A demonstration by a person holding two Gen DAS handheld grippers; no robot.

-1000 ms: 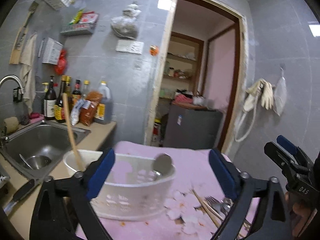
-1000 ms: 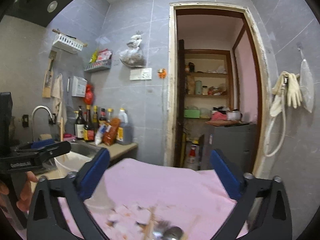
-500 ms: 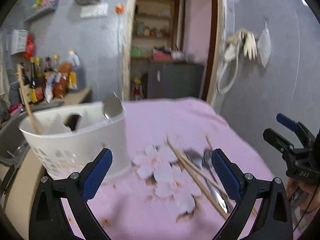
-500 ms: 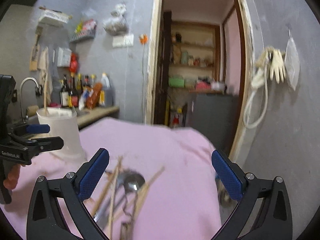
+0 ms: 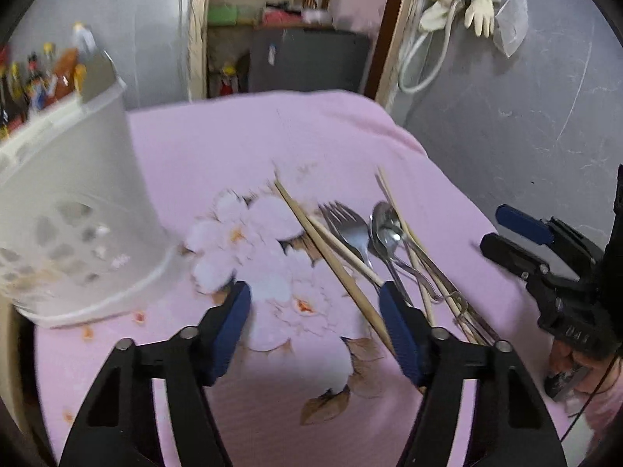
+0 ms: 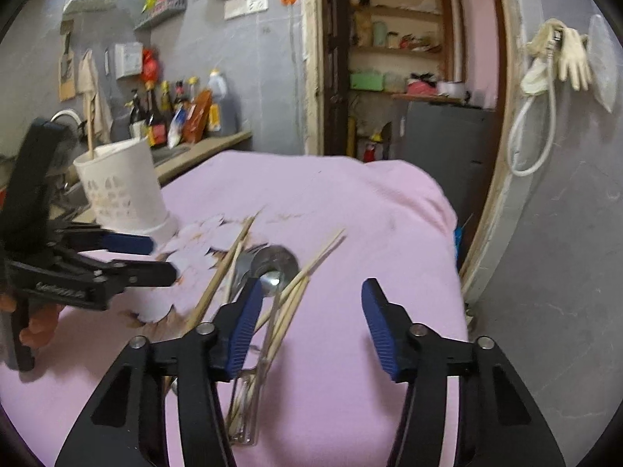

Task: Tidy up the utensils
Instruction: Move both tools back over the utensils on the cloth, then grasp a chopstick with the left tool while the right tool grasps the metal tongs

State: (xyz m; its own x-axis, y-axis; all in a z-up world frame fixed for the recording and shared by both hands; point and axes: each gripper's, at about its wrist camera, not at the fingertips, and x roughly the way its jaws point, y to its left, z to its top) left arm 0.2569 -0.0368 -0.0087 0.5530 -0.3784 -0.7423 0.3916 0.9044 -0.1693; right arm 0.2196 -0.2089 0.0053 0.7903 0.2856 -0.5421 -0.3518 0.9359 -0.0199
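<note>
A fork (image 5: 346, 229), a spoon (image 5: 385, 229) and several wooden chopsticks (image 5: 323, 245) lie in a loose pile on the pink flowered cloth (image 5: 241, 148). A white perforated utensil holder (image 5: 78, 210) stands at the left with a wooden stick in it. My left gripper (image 5: 315, 299) hovers over the near end of the pile, its jaws closing; one chopstick runs under the gap by the right finger, and the pads press on nothing. My right gripper (image 6: 311, 292) hangs above the pile's other side, its jaws closing too, chopstick tips (image 6: 300, 284) and the spoon bowl (image 6: 272, 268) near its left finger.
Behind the holder (image 6: 124, 190) a counter carries bottles (image 6: 175, 116) beside a sink. An open doorway (image 6: 405, 78) with shelves lies beyond the table. Gloves (image 6: 564, 58) and a hose hang on the grey wall at right. The cloth drops off at the table's far and right edges.
Both grippers have tipped down toward the table and come closer to the utensil pile. The jaws of both stand narrower than before. The holder has slid to the left of the left wrist view.
</note>
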